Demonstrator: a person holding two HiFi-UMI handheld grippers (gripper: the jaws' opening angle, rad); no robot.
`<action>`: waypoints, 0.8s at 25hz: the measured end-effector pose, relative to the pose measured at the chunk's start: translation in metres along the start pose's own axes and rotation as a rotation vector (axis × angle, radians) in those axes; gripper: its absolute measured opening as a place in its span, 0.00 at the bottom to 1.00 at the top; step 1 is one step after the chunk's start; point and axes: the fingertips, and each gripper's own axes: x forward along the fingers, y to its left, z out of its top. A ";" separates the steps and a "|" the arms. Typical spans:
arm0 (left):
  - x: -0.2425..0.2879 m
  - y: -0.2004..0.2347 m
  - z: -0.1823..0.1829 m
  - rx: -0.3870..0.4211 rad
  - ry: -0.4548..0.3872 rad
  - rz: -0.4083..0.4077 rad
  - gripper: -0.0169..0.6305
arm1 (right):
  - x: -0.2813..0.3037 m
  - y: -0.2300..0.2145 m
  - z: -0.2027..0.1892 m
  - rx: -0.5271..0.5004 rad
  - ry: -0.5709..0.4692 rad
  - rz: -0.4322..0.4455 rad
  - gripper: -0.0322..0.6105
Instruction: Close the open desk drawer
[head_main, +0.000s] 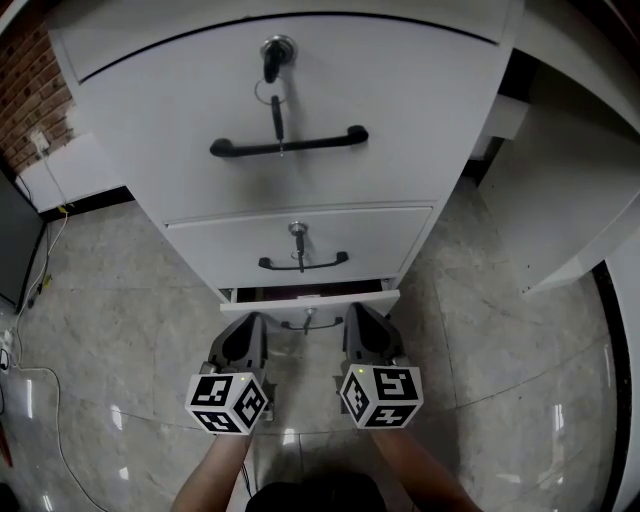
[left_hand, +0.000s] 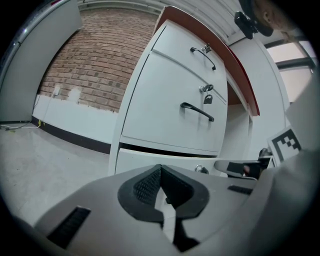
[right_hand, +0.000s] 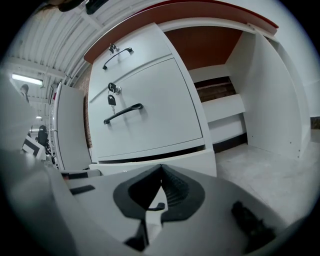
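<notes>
The white drawer cabinet has its bottom drawer (head_main: 310, 299) pulled out a little, with a dark gap above its front panel (left_hand: 145, 159) (right_hand: 170, 159). Its black handle (head_main: 308, 323) lies between my two grippers. My left gripper (head_main: 251, 324) (left_hand: 160, 168) is shut and empty, tips close to the left half of the drawer front. On the right half, my right gripper (head_main: 359, 314) (right_hand: 161, 168) is also shut and holds nothing. I cannot tell if the tips touch the panel.
Two upper drawers (head_main: 300, 245) are closed, with keys in their locks (head_main: 276, 48) and black handles (head_main: 288, 145). A white desk panel (head_main: 570, 200) stands to the right. A brick wall (head_main: 25, 90) and a floor cable (head_main: 45, 390) are on the left.
</notes>
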 end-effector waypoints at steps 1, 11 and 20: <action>0.002 0.001 0.001 -0.009 0.000 0.003 0.04 | 0.002 -0.001 0.001 0.012 -0.002 -0.003 0.07; 0.022 0.011 0.010 -0.028 0.024 0.019 0.04 | 0.023 -0.003 0.006 0.032 -0.014 -0.008 0.07; 0.032 0.014 0.012 -0.004 0.033 0.022 0.04 | 0.033 -0.006 0.009 0.058 -0.005 -0.004 0.07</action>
